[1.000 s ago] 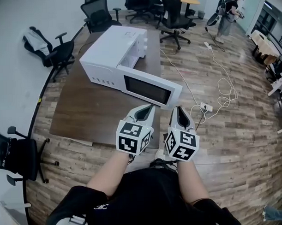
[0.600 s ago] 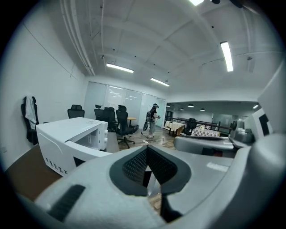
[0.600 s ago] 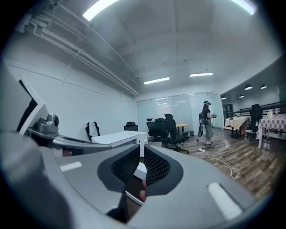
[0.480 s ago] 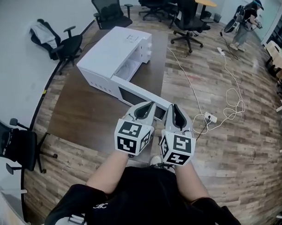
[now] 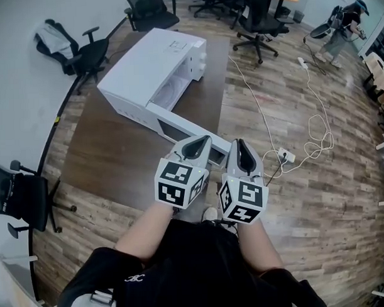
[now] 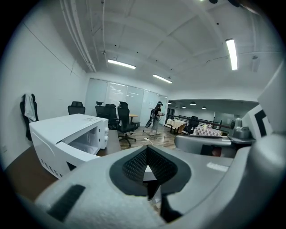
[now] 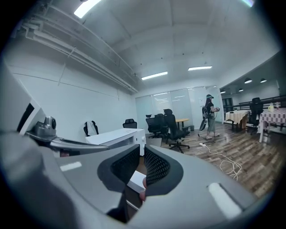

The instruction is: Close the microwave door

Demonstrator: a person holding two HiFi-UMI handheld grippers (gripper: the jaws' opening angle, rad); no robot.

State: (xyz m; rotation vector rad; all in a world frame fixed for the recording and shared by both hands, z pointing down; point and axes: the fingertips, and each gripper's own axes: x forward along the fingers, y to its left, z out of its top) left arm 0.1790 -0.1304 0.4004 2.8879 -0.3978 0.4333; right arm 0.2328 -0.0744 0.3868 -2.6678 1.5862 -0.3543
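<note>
on the brown table [image 5: 110, 152] the microwave door [image 5: 181, 127] hangs open; left tool [image 5: 203, 141] and right tool [image 5: 240, 144] sit nearly closed, empty.

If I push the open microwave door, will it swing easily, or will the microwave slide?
The door stands wide open from one edge, so it probably swings as a rigid panel. The microwave looks bulky, flat on the table, so it likely stays.

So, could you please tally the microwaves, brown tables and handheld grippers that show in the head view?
Microwave: 1
Brown table: 1
Grippers: 2, the left gripper and the right gripper
Total: 4
</note>
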